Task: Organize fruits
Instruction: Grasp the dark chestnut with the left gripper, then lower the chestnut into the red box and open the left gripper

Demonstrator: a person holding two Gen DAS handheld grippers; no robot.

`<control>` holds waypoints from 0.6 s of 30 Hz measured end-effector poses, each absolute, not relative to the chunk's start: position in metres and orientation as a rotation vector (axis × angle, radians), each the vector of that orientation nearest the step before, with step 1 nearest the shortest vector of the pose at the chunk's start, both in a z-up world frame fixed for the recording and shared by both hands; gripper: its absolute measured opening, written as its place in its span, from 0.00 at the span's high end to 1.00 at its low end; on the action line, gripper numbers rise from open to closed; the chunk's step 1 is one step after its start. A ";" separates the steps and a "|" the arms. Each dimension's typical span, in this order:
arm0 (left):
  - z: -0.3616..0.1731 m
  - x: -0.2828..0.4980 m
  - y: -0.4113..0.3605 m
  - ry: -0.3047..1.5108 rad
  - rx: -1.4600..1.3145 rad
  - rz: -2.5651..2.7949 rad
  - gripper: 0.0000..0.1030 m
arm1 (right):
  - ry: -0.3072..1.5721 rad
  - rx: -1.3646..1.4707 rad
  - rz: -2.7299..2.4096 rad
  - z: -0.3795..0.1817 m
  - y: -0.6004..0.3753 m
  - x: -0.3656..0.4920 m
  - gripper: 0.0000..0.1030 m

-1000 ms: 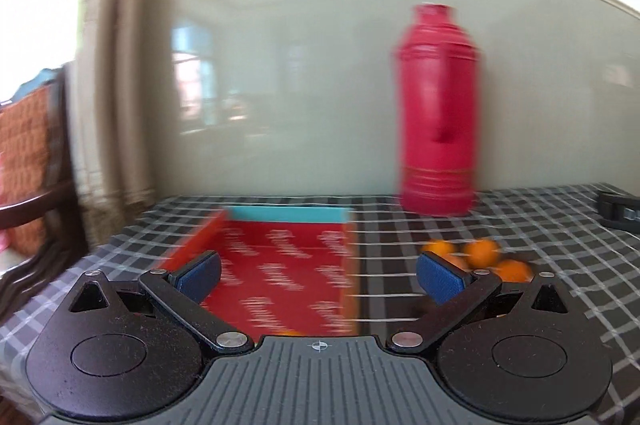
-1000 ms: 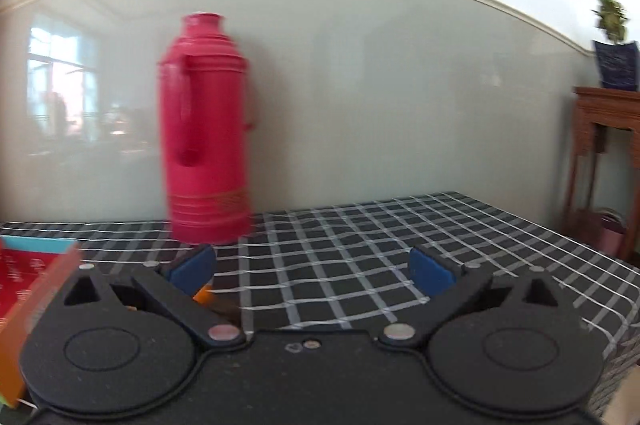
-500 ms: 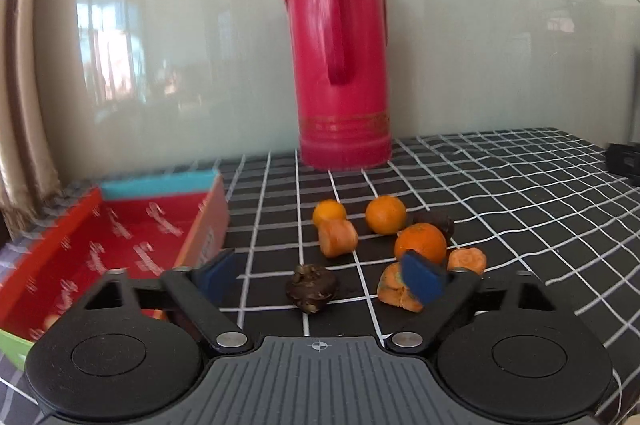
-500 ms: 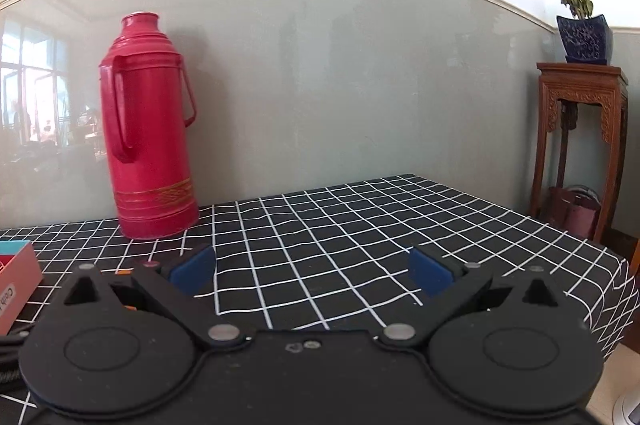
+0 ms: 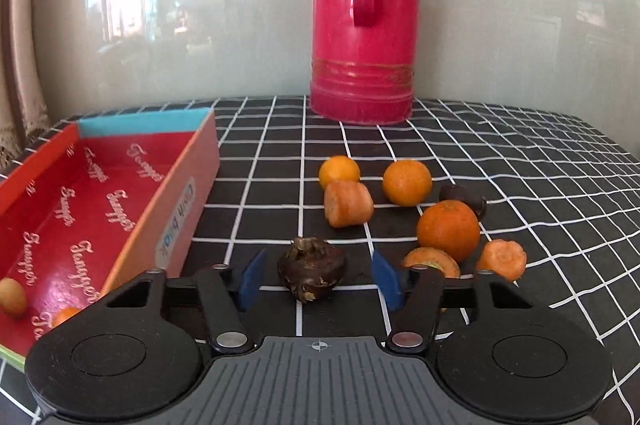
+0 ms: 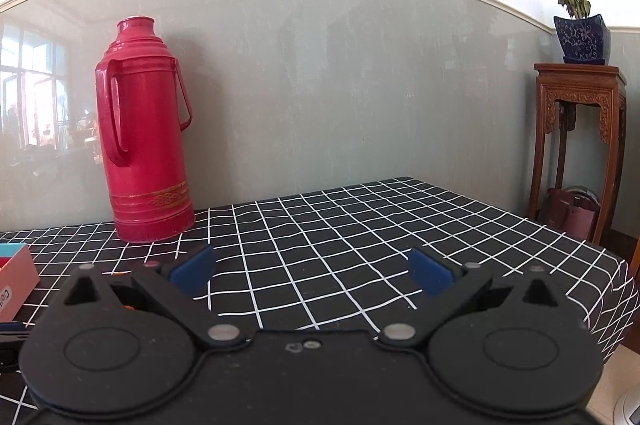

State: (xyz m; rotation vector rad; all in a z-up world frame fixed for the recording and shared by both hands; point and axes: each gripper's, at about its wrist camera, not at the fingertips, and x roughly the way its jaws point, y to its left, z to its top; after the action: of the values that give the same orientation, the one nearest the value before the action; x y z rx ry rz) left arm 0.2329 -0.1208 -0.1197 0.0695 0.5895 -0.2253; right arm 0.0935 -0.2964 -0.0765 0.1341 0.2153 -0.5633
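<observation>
A dark brown water chestnut (image 5: 312,268) lies on the checked cloth between the blue pads of my left gripper (image 5: 318,279). The jaws are closing around it, with a gap still showing on each side. Beyond it lie three small oranges (image 5: 448,230), several carrot pieces (image 5: 347,204) and a second dark chestnut (image 5: 464,199). A red box (image 5: 188,185) stands at the left, with two small fruits (image 5: 13,296) in its near end. My right gripper (image 6: 310,271) hovers open over bare cloth, nothing between its fingers.
A tall red thermos (image 5: 364,13) stands at the back by the grey wall, also the thermos (image 6: 146,137) in the right wrist view. A wooden stand (image 6: 578,137) with a potted plant (image 6: 580,21) sits beyond the table's right edge (image 6: 616,265).
My left gripper swung right from over the red box, dropped toward the fruit and narrowed its jaws around the chestnut. The right gripper shifted right early on, then held still and open.
</observation>
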 end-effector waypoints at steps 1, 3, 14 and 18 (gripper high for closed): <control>-0.121 0.234 -0.121 0.599 0.068 -0.224 0.52 | 0.215 0.134 -0.562 -0.077 -0.297 0.093 0.06; -0.123 0.236 -0.121 0.606 0.065 -0.215 0.57 | 0.222 0.134 -0.564 -0.077 -0.297 0.094 0.06; -0.120 0.233 -0.120 0.583 0.056 -0.211 0.61 | 0.230 0.136 -0.574 -0.078 -0.296 0.095 0.06; -0.116 0.228 -0.119 0.552 0.070 -0.216 0.61 | 0.236 0.125 -0.570 -0.079 -0.293 0.096 0.06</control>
State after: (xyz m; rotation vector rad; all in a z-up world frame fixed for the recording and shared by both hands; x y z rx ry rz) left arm 0.2277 -0.1192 -0.1157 0.0698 0.5519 -0.2159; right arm 0.0965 -0.2931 -0.0786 0.1254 0.2365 -0.5705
